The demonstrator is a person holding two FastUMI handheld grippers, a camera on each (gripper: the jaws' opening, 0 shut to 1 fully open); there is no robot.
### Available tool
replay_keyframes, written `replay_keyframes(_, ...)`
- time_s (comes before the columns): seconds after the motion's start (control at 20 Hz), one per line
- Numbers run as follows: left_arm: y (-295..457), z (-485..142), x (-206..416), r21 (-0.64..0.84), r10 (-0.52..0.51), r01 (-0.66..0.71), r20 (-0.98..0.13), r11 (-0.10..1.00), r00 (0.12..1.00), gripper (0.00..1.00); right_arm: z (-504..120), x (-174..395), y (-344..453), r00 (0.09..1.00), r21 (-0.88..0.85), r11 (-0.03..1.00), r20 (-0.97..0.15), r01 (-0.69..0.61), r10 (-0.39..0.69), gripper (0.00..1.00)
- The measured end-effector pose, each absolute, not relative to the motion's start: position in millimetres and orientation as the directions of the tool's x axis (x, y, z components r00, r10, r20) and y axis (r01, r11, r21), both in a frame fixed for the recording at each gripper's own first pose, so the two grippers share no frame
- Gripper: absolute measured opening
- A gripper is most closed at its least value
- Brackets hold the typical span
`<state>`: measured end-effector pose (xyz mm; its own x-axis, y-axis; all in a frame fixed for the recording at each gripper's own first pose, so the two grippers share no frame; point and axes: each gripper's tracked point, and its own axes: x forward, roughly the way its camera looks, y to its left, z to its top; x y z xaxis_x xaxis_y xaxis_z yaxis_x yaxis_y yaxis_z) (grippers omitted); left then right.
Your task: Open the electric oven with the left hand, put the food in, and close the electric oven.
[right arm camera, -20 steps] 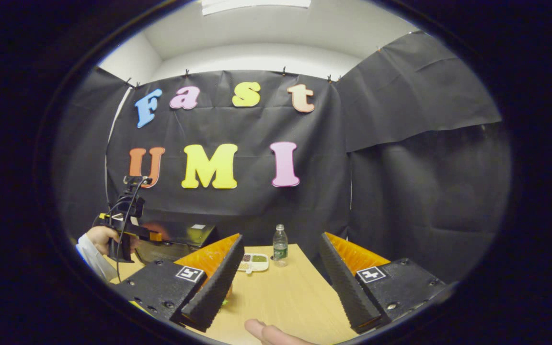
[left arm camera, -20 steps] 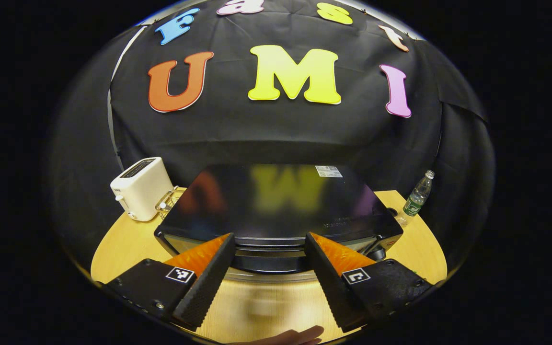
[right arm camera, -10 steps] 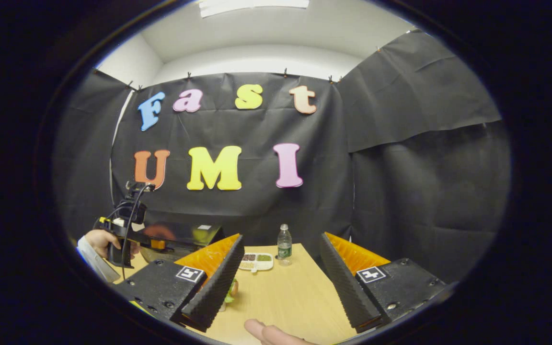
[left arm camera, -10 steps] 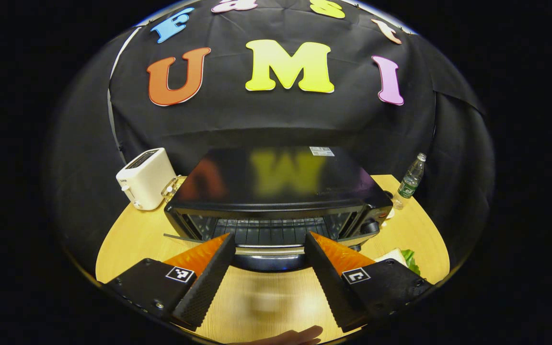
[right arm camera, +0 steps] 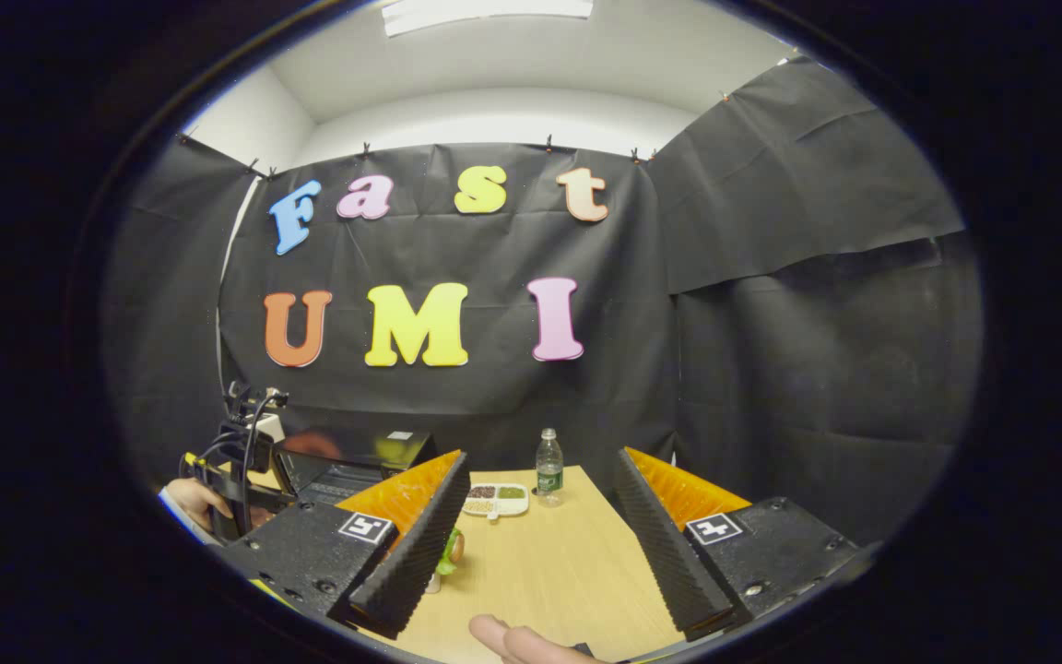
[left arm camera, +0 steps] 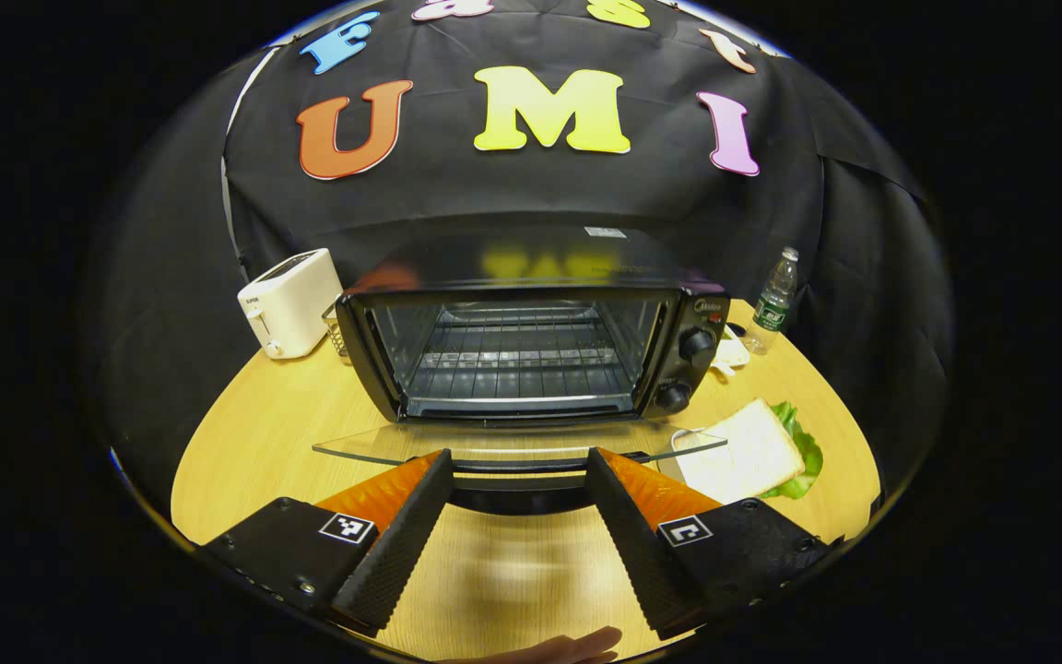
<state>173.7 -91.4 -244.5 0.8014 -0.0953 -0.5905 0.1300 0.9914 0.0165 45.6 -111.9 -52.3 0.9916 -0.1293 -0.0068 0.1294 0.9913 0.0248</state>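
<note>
In the left gripper view, the left gripper (left arm camera: pixel 517 516) is sitting nearest, its two fingers spread wide apart with bare counter (left arm camera: pixel 254 443) showing in the gap, so it is released. The dark handle (left arm camera: pixel 517 493) of the oven door (left arm camera: pixel 383 444) is lying across the space between the fingertips; whether either fingertip is touching it cannot be told. The glass door is hanging fully down, roughly level, just above the counter. Behind it the electric oven (left arm camera: pixel 531 346) is standing open, its wire rack (left arm camera: pixel 517 355) showing inside and two knobs (left arm camera: pixel 697 346) sitting on its right front panel. To the right of the door, the food (left arm camera: pixel 748 452), a slice of white bread lying on green lettuce, is resting on the counter near the right edge. Farther back, a white toaster (left arm camera: pixel 287 300) is standing left of the oven, and a water bottle (left arm camera: pixel 773 300) is standing upright at the far right, against the black cloth.

In the right gripper view, the right gripper (right arm camera: pixel 536 544) is hanging above the counter with its fingers wide apart, grasping nothing. A fingertip (right arm camera: pixel 503 636) of the holding hand is showing at the bottom edge. Beyond, a small divided dish (right arm camera: pixel 494 498) is lying just beside the bottle, and the oven is sitting at the left.
</note>
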Motion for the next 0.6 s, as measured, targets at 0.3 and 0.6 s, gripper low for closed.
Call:
replay_keyframes(0.3,-91,-283,150,0.014,-0.090,0.127,-0.623,0.992,0.777,0.95,-56,41,-114,0.991,0.018,0.991,-0.015,0.135,-0.135,1.00)
replay_keyframes(0.6,-96,-319,142,0.013,-0.091,0.132,-0.660,0.991,0.746,0.94,-60,43,-111,0.991,0.018,0.991,-0.021,0.133,-0.132,1.00)
